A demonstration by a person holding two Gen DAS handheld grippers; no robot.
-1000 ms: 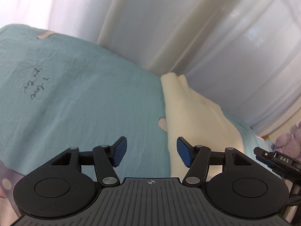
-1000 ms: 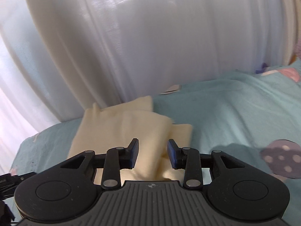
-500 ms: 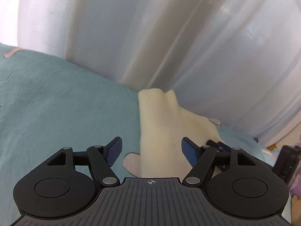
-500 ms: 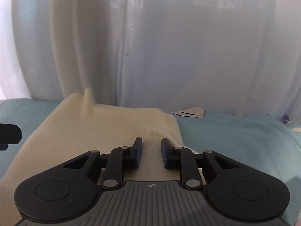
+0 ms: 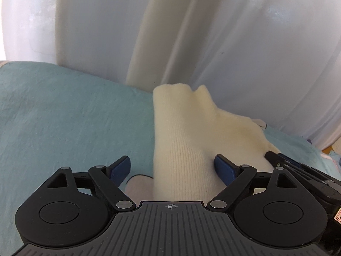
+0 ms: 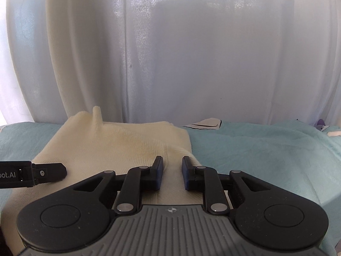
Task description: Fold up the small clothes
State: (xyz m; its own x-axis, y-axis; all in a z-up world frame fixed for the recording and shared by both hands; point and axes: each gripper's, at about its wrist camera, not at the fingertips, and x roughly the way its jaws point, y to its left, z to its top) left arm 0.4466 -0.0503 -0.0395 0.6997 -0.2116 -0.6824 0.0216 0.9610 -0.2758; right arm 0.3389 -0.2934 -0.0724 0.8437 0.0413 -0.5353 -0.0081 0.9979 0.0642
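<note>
On teal bed sheet (image 5: 64, 115) near curtain (image 6: 191, 53): cream garment (image 5: 181, 149). Left hand-held gripper (image 5: 172, 166) wide open, straddling garment edge. Right hand-held gripper (image 6: 172, 170) part-open over fabric ridge, gripping nothing.

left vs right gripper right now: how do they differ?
The left gripper is wide open, spanning the cream garment's left edge; the right gripper has a narrow gap over the right edge. Left fingers straddle cloth and teal sheet; right sit over cloth. Both low, neither clamped.
</note>
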